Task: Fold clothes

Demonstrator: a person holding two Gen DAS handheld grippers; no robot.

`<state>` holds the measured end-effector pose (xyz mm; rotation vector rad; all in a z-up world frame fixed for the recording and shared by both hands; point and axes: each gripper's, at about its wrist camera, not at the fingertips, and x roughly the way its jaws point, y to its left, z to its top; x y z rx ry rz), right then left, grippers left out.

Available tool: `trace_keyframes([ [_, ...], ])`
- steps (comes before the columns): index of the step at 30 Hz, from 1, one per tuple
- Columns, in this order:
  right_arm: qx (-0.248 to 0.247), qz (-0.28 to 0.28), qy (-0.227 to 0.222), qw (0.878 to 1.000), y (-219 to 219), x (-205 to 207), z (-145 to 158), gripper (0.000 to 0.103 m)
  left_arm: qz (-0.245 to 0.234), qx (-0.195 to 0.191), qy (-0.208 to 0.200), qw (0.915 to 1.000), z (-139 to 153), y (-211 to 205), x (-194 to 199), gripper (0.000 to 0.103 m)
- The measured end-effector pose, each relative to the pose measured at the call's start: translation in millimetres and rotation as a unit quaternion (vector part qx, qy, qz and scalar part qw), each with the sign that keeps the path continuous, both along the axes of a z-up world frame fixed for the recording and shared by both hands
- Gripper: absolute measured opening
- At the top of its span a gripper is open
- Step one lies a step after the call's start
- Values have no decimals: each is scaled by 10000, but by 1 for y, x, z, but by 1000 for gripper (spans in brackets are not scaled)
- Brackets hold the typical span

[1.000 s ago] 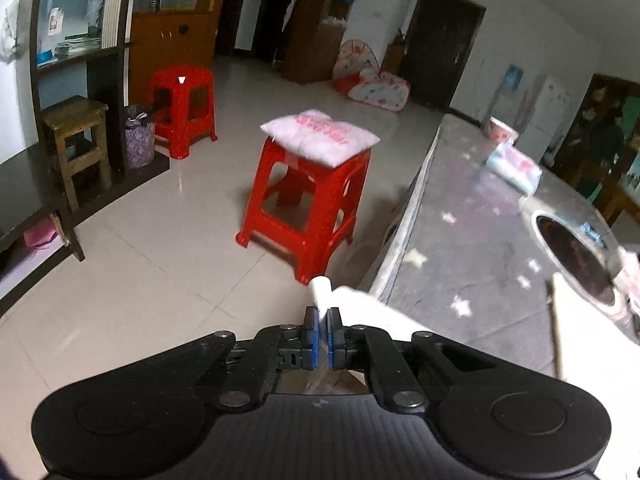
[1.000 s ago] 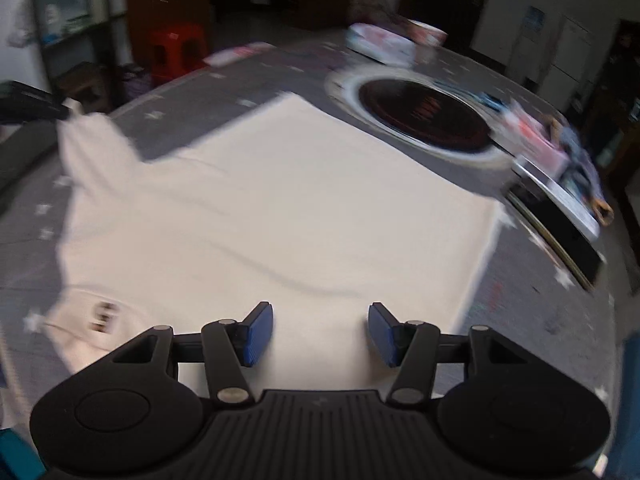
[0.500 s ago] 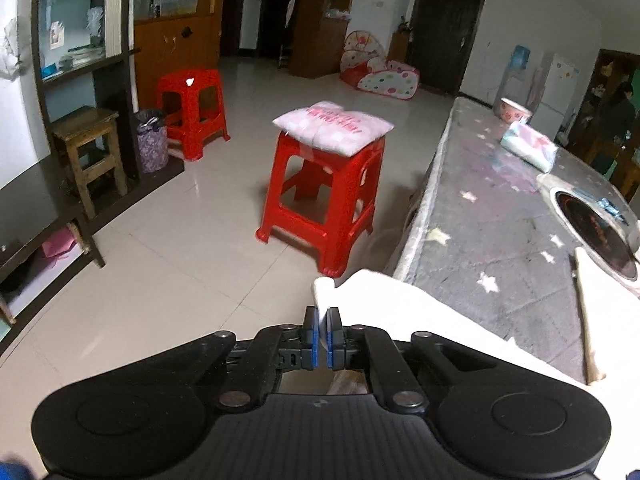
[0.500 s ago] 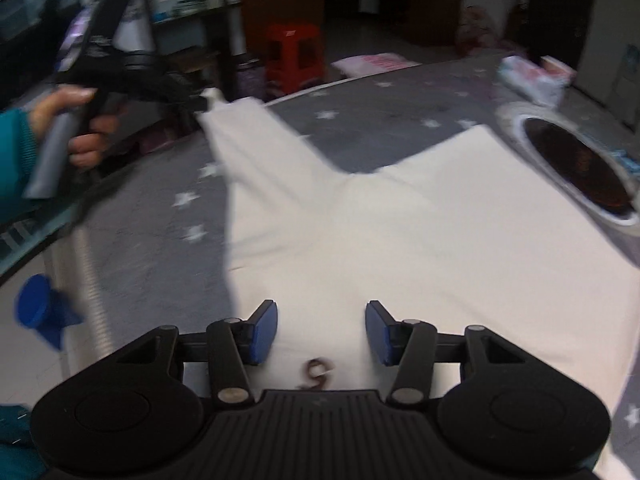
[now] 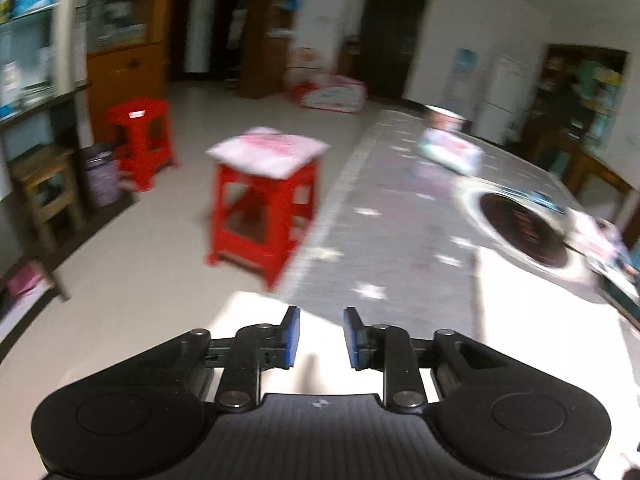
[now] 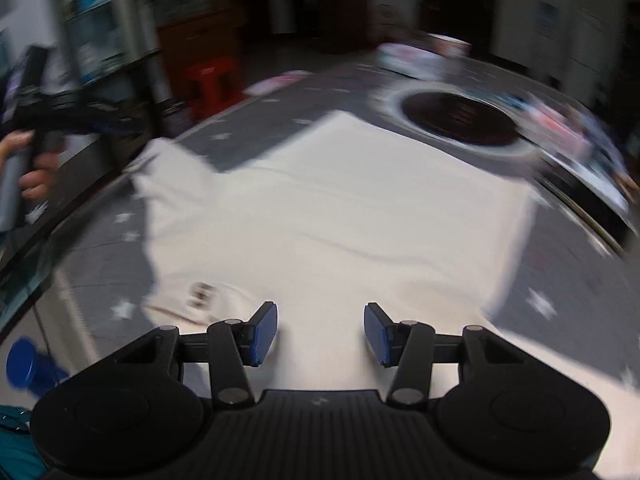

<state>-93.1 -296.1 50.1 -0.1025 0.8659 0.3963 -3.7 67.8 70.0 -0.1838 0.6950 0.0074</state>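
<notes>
A cream-white T-shirt [image 6: 340, 216] lies spread flat on the grey star-patterned tablecloth [image 6: 100, 264], its neck label near my right gripper's left finger. My right gripper [image 6: 320, 332] is open and empty, just above the shirt's near edge. My left gripper [image 5: 318, 338] is open and empty above the shirt's left sleeve [image 5: 272, 316], which lies by the table's left edge. In the right wrist view the left gripper [image 6: 80, 124] shows at far left, held by a hand, above the sleeve [image 6: 172, 172].
A round dark hotplate [image 6: 460, 120] is set into the table beyond the shirt, with packets and clutter at the far right. Red stools [image 5: 260, 208] stand on the tiled floor left of the table, one with a pink cushion. Shelves line the left wall.
My left gripper has opened and let go of the sleeve, which now lies on the table. Both views have swung and are blurred. The right gripper stays open.
</notes>
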Motion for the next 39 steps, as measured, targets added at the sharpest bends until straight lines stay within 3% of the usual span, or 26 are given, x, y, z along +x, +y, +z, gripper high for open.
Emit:
trace_keyframes([
  [5, 34, -706, 103, 9974, -48, -17, -10, 49, -1011, -208, 121, 9946, -4, -62, -5, 28],
  [12, -65, -1309, 155, 9913, -86, -37, -18, 49, -2124, -148, 320, 9765, -25, -140, -26, 29],
  [17, -213, -1840, 100, 9827, -116, -44, -25, 46, -2671, 109, 384, 9628, -42, -172, -45, 43],
  [23, -211, -2610, -48, 9651, -161, -50, -22, 45, -2852, 344, 320, 9573, -48, -184, -56, 57],
  [29, -323, -3397, -123, 9399, -202, -49, -30, 45, -2820, 392, 250, 9583, -43, -185, -58, 61],
  [33, -201, -3697, -150, 9288, -216, -47, -35, 41, -2754, 478, 209, 9599, -41, -186, -58, 70],
  [36, -112, -3750, -205, 9267, -217, -46, -39, 31, -2784, 446, 254, 9591, -41, -186, -58, 70],
  [37, -108, -3747, -224, 9268, -216, -46, -39, 20, -2787, 445, 248, 9590, -40, -186, -58, 70],
  [39, -74, -3763, -266, 9261, -215, -46, -38, 12, -2798, 442, 226, 9588, -38, -188, -59, 70],
])
